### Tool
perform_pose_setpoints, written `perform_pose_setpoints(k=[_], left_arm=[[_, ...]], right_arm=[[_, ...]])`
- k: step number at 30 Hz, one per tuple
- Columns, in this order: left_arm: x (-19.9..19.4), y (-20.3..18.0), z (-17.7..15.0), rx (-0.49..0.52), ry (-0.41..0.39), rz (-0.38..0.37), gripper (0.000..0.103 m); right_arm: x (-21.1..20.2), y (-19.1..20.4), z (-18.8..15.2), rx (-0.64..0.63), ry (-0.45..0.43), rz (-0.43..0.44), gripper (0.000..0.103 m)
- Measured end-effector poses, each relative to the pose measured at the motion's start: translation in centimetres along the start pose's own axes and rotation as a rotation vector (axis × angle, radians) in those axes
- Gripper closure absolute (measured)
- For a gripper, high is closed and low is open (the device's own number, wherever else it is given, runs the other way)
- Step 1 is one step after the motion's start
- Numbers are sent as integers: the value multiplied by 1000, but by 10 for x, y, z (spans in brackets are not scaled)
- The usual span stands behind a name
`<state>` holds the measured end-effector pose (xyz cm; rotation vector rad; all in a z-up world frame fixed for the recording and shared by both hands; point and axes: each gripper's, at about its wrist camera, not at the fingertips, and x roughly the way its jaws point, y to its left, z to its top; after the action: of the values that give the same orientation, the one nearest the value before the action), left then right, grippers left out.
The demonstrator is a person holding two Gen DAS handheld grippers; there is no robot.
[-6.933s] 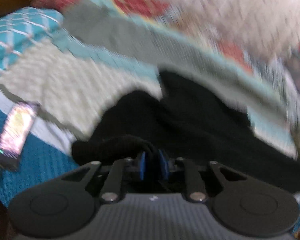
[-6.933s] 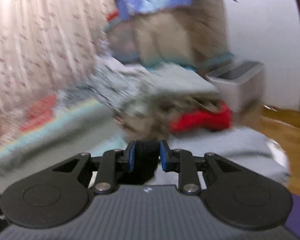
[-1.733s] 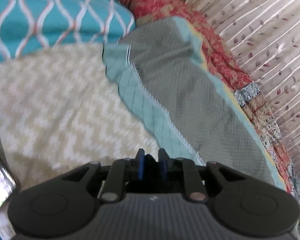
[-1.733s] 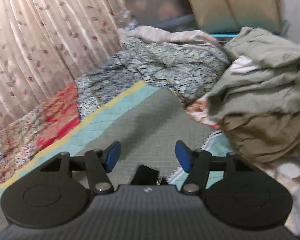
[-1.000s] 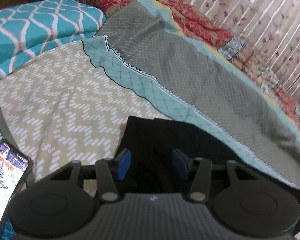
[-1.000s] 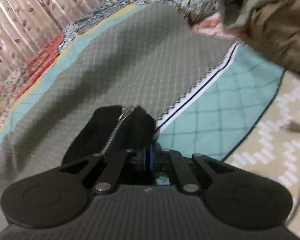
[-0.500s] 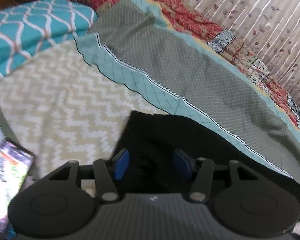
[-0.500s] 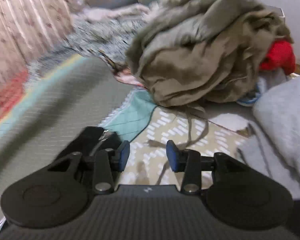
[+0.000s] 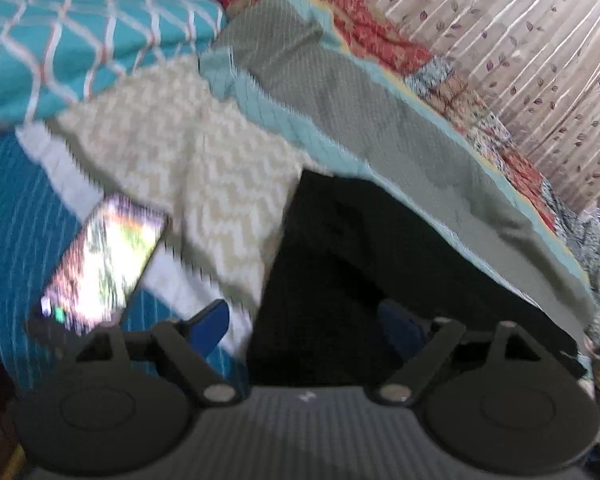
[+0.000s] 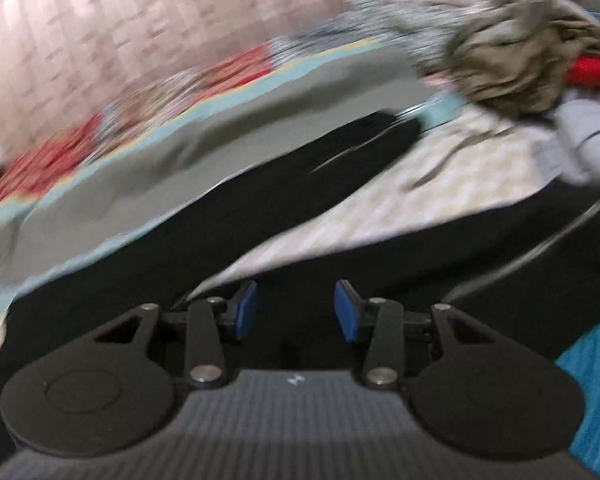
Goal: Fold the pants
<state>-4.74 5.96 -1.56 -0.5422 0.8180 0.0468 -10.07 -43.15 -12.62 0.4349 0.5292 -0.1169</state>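
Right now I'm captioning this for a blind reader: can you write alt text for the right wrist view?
Black pants lie spread across a patterned bed, one leg stretching away toward a crumpled olive clothes pile. The right gripper hovers over them, blue-padded fingers opening, gripping nothing. The picture is motion-blurred.

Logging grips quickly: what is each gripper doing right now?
Left gripper: opening, nothing gripped, black pants below.
Right gripper: opening, empty.

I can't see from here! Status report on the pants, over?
Both grippers, left and right, opening, holding nothing. Black pants spread on bed, unfolded. Phone beside them.
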Motion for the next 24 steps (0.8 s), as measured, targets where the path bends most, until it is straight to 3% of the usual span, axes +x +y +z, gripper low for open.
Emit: perform_pose_setpoints(k=[4,7,8,9,10,12,15,17,19,21,24], left_arm=[[20,15,-19,-143,110,-81,15],[40,19,-25,-237,154,-160,19],[47,19,-27,-252,160,-174,38],[55,18,-31,-261,168,-173,82],[64,19,-32,-270,193,-149,95],[61,23,-35,-285,183,-111,95],[17,19,-36,-142,96,-65,95],[-4,33,-43,-159,101,-88,94],[-5,43,-51,-165,130,-52,92],[11,50,-63,-167,174,24,69],[16,54,-69,-202,187,37,62]], right_arm=[[4,37,-27,-76,67,96,57],[17,56,-36,-88,135,130,57],[20,62,-39,-94,153,138,57],[25,68,-43,-98,169,140,57],[29,72,-45,-104,186,141,57],[37,78,-45,-131,210,126,57],[32,83,-36,-144,204,147,57],[27,85,-35,-126,193,168,57],[35,82,-35,-112,218,161,57],[53,76,-41,-90,292,137,57],[58,75,-40,-75,283,148,57]])
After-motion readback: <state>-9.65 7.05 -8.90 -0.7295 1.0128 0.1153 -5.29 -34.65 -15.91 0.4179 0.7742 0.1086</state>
